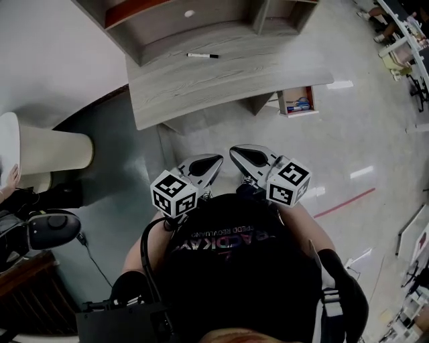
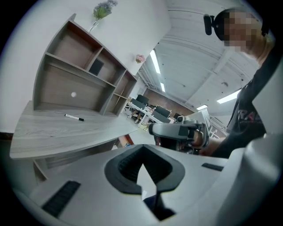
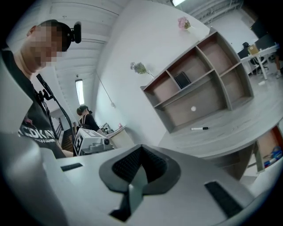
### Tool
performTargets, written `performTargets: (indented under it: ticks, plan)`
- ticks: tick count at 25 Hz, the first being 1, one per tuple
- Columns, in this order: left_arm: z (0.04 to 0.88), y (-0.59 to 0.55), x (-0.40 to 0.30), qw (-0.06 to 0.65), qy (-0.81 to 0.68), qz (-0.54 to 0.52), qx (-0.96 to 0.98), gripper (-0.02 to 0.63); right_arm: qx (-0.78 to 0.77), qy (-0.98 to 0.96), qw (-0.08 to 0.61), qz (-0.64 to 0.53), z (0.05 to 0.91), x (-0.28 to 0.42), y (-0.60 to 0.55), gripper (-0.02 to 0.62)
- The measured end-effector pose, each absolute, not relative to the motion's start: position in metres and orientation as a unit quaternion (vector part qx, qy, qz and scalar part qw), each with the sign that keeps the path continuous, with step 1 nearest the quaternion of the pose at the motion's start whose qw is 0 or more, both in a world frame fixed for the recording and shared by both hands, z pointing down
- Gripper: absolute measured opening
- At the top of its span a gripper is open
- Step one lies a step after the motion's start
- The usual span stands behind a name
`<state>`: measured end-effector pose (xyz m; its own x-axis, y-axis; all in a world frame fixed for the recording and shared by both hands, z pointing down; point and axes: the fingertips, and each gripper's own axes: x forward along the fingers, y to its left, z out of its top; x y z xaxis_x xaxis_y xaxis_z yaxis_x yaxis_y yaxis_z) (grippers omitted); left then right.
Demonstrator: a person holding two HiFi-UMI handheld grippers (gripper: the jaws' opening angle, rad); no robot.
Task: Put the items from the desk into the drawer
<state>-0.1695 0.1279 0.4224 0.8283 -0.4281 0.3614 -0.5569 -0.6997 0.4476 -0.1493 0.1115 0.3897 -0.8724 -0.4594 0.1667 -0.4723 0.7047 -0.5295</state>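
A single marker [image 1: 202,55], white with a dark cap, lies flat on the curved grey table [image 1: 201,90]. It sits near the table's back edge, just in front of the foot of the open shelf unit [image 1: 201,20] that stands along that edge, and the board around it is bare. The same marker shows in the left gripper view [image 2: 74,117] and in the right gripper view [image 3: 199,128], in both well away from the tongs. Below the table's right end the drawer [image 1: 298,100] stands pulled out, with a blue item lying inside it. Both tongs are held side by side close to the person's chest, well short of the table's front edge, each pointing towards the table. The left tongs [image 1: 211,164] are clenched, the dark pads meeting with nothing between them, as its own view shows [image 2: 142,154]. The right tongs [image 1: 242,156] are likewise clenched on nothing, pads together in its own view [image 3: 141,152]. Each gripper's marker cube faces up towards the head camera, and neither pair of tongs touches the marker, the table or the drawer.
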Motion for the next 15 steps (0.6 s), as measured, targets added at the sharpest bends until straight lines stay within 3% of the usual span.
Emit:
performTargets:
  ticks: [15]
  plan:
    - [0.415, 0.077, -0.107, 0.268, -0.344, 0.105, 0.894, 0.011, 0.187, -0.947, 0.028, 0.260, 0.378, -0.088, 0.064, 0.014]
